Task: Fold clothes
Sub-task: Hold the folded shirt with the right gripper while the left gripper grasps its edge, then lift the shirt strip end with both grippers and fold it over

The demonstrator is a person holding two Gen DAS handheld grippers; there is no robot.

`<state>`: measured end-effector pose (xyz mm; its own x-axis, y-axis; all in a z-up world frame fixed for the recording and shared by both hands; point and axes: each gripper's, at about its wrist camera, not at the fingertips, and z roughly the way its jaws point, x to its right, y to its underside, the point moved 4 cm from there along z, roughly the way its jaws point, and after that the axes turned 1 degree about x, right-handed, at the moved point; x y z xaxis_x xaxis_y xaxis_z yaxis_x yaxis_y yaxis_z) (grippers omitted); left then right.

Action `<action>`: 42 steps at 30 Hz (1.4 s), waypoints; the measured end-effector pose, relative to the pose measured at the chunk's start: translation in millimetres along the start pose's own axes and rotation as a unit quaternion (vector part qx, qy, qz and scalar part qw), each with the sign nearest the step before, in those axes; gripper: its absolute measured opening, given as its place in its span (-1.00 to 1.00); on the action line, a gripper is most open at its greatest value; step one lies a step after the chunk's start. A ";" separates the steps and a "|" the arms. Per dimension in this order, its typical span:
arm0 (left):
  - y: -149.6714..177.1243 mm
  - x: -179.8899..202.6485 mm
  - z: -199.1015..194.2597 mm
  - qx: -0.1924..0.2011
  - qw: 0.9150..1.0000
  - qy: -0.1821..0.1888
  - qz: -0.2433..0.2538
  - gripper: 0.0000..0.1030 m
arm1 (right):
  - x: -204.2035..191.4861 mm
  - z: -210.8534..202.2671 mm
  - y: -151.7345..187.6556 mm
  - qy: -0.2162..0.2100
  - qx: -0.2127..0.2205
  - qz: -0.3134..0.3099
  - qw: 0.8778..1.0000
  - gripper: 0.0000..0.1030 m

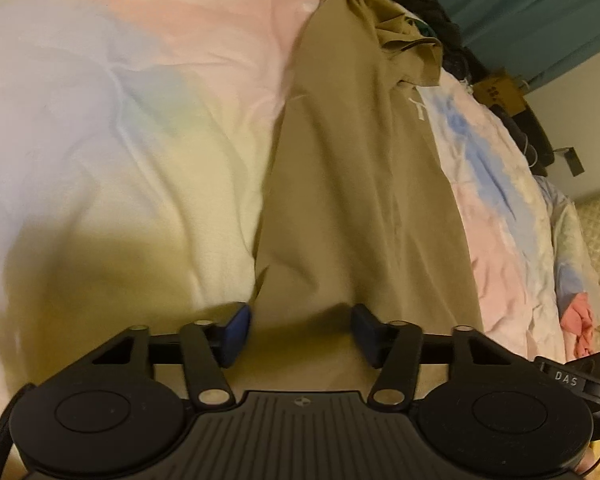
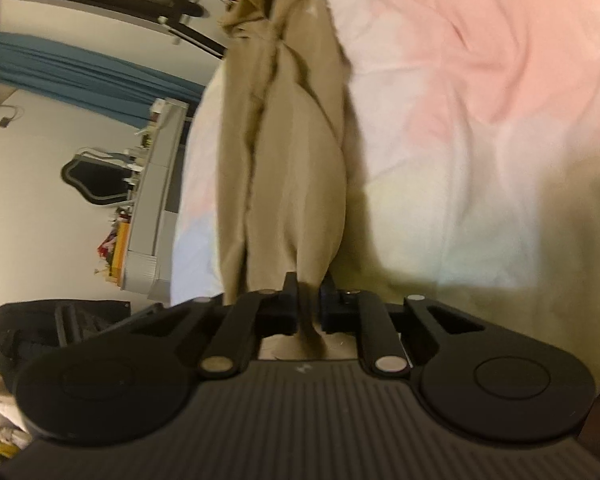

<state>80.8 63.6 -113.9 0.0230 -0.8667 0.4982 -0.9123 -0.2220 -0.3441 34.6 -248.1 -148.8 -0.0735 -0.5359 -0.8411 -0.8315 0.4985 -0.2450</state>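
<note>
My left hand-held gripper point(image 1: 300, 330) hangs over the near end of the khaki garment point(image 1: 360, 184), its jaws apart and its blue pads point(image 1: 236, 330) clear of the cloth, one on either side of the fabric's left border. Nothing is pinched there. The garment lies in a long strip on the bed, over a pastel bedsheet point(image 1: 120, 120) of pink, blue and yellow patches, and runs away from me to a crumpled bunch at its far end, near a pile of dark clothes point(image 1: 420, 4) by the bed's far edge. A small white logo point(image 1: 417, 109) shows on the cloth, toward its right border.

My right hand-held gripper point(image 2: 309, 306) is clenched on a gathered fold of the same khaki garment point(image 2: 284, 184), the cloth bunched between the black pads. From there the fabric stretches away along the bedsheet point(image 2: 480, 100), close to the bed's edge, beyond which a grey shelf unit point(image 2: 156, 208) stands.
</note>
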 end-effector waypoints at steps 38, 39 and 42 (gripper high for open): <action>22.2 7.7 5.3 -0.022 1.000 -0.013 0.013 -0.91 | 2.3 39.3 13.4 0.051 -0.104 -0.035 0.993 0.12; 22.3 7.3 1.7 -0.015 1.000 -0.008 0.008 -0.91 | -4.4 41.8 16.8 0.060 -0.116 -0.061 0.990 -0.15; 16.8 0.9 -17.9 0.021 0.999 0.029 -0.028 -0.93 | -23.3 40.6 21.6 0.073 -0.120 -0.113 0.984 -0.81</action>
<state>58.2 67.0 -105.0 0.0487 -0.8255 0.5623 -0.8919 -0.2893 -0.3475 40.7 -197.2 -154.1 0.0644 -0.7153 -0.6958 -0.9404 0.1898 -0.2821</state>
